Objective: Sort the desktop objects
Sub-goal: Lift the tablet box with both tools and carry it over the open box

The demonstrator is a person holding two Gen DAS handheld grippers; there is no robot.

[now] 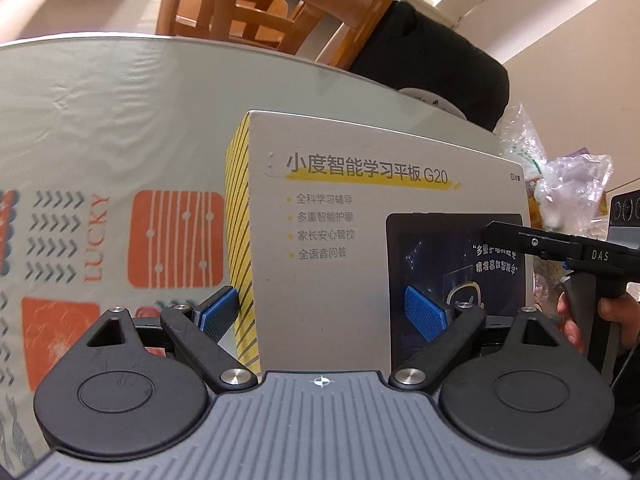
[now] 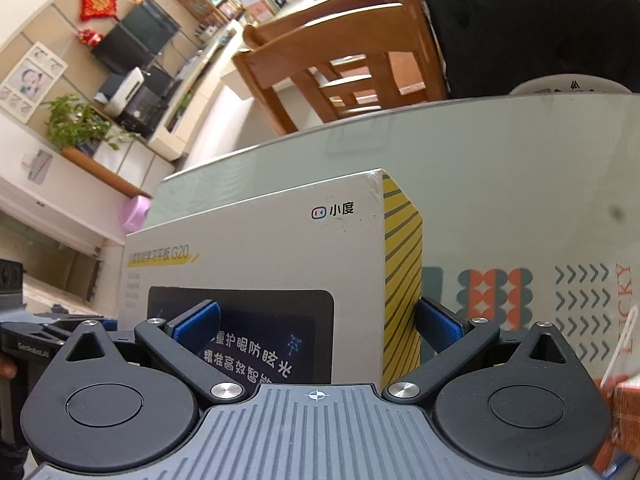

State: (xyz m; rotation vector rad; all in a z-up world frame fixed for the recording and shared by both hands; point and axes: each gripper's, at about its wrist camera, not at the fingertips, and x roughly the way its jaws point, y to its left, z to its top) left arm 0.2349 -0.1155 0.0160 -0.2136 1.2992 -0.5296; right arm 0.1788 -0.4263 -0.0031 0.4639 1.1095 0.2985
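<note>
A large white tablet box (image 1: 344,216) with yellow striped sides and a tablet picture stands on its edge on the table. My left gripper (image 1: 324,316) straddles one end of it, blue pads (image 1: 424,312) against its two faces. My right gripper (image 2: 318,328) straddles the other end of the same box (image 2: 280,248), one blue pad (image 2: 438,330) on the striped side, the other on the front face. The right gripper also shows at the right edge of the left wrist view (image 1: 560,252). Both appear closed on the box.
The glass-topped table (image 1: 100,120) has a patterned cloth with "LUCKY" print beneath. Wooden chairs (image 2: 340,64) and a black garment (image 2: 536,36) stand at the far side. Crumpled clear plastic bags (image 1: 560,176) lie at the right. An orange item (image 2: 624,404) sits by the right gripper.
</note>
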